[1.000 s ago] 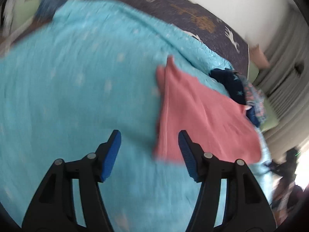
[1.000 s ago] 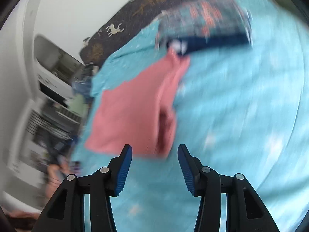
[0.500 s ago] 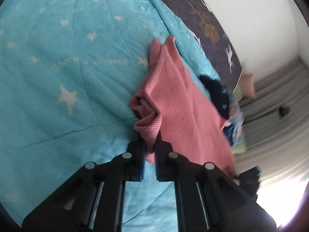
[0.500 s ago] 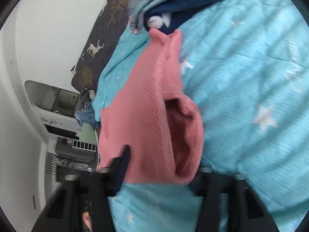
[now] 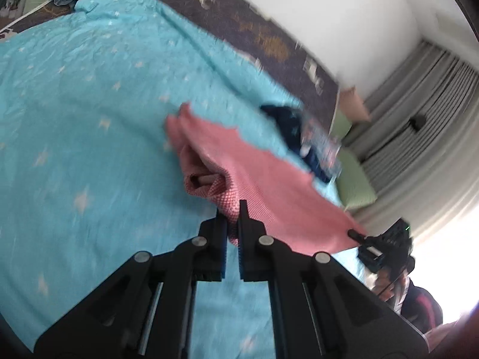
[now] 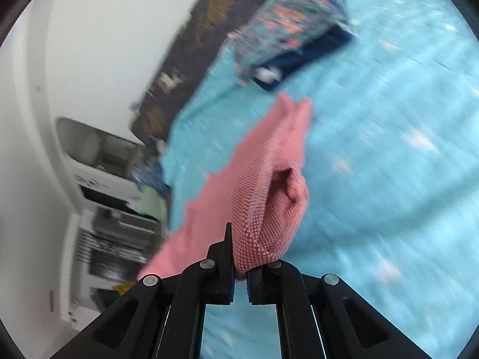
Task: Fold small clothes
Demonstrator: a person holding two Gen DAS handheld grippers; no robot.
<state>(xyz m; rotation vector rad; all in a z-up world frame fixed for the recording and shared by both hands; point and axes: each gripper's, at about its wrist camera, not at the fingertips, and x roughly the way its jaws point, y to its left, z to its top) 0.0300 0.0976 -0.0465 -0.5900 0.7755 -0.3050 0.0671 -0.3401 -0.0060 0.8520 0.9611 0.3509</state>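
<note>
Left wrist view: the left gripper (image 5: 232,209) is clenched on one corner of a pink knitted garment (image 5: 263,185), its jaws drawn close together with the cloth pinched between them. The garment stretches away to the right, above a turquoise star-print blanket (image 5: 89,119), where the right gripper (image 5: 357,235) holds its far corner. Beyond the garment lies a pile of dark blue and patterned clothes (image 5: 308,140), with a dark deer-print sheet (image 5: 263,39) along the white wall and grey curtains (image 5: 419,113) at right.

Right wrist view: the right gripper (image 6: 239,257) grips the near corner of the pink garment (image 6: 263,179), fabric bunched between nearly closed jaws. The garment hangs over the blanket (image 6: 389,149). The pile of clothes (image 6: 287,33) sits farther off, near the blanket's edge. The picture is blurred.
</note>
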